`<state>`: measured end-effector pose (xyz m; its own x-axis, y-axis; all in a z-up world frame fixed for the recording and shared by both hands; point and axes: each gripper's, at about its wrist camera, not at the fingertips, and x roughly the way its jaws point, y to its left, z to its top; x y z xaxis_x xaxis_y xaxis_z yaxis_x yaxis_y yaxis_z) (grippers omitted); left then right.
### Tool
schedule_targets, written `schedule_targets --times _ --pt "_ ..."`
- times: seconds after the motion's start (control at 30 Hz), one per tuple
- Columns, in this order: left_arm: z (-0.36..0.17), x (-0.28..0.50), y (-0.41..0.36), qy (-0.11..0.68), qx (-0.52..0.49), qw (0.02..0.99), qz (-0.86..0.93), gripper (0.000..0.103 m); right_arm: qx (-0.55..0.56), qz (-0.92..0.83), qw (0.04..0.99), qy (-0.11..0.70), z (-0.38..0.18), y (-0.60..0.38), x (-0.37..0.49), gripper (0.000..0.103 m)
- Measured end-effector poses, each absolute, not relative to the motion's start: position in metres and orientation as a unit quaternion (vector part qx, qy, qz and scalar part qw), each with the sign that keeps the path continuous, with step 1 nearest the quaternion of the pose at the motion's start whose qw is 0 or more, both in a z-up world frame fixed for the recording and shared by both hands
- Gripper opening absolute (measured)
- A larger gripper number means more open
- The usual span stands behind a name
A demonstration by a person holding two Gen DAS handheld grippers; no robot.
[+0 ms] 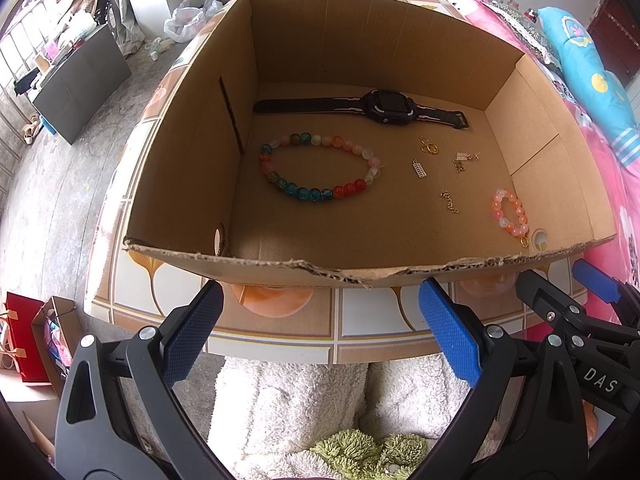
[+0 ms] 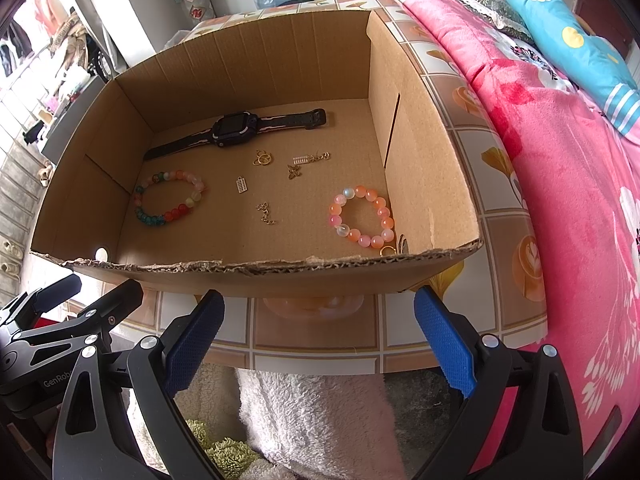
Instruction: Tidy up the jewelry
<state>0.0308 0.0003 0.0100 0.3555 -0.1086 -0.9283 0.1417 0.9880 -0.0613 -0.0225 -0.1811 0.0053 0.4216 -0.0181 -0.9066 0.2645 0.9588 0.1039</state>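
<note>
Left gripper [image 1: 320,328]: jaws spread wide, blue pads bare, nothing between them; it hovers short of the box's torn near wall, above the table edge.
Right gripper [image 2: 318,330]: likewise gaping and empty-handed, held beside the left one, just short of the same wall.
Lap below: white fleecy fabric [image 2: 320,420] and a green shaggy piece lie under both grippers.
Cardboard box [image 1: 400,48]: open-topped, ragged front rim, standing on a tiled-pattern table [image 1: 280,320].
Multicoloured bead bracelet [image 1: 320,168]: flat on the box floor, left of middle, a closed loop of red, blue, pink and frosted beads.
Black watch [image 1: 380,107]: stretched out along the back wall, strap laid straight, behind the bracelet.
Gold charms [image 1: 430,148]: several small pieces scattered right of the bracelet, apart from one another, with a silvery rectangular pendant [image 1: 419,169] and a short chain [image 1: 450,202] nearer the front.
Pink-orange bead bracelet [image 2: 362,218]: in the near right corner, close to the right wall.
Surroundings: pink floral blanket [image 2: 560,160] to the right of the table.
</note>
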Motion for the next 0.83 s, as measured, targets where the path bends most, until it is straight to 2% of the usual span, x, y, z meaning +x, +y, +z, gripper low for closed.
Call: schedule_targets --times 0.83 --pt "0.0081 0.0299 -0.0006 0.563 0.014 0.823 -0.076 0.094 0.116 -0.085 0.835 0.531 0.0050 -0.1802 -0.0221 0.093"
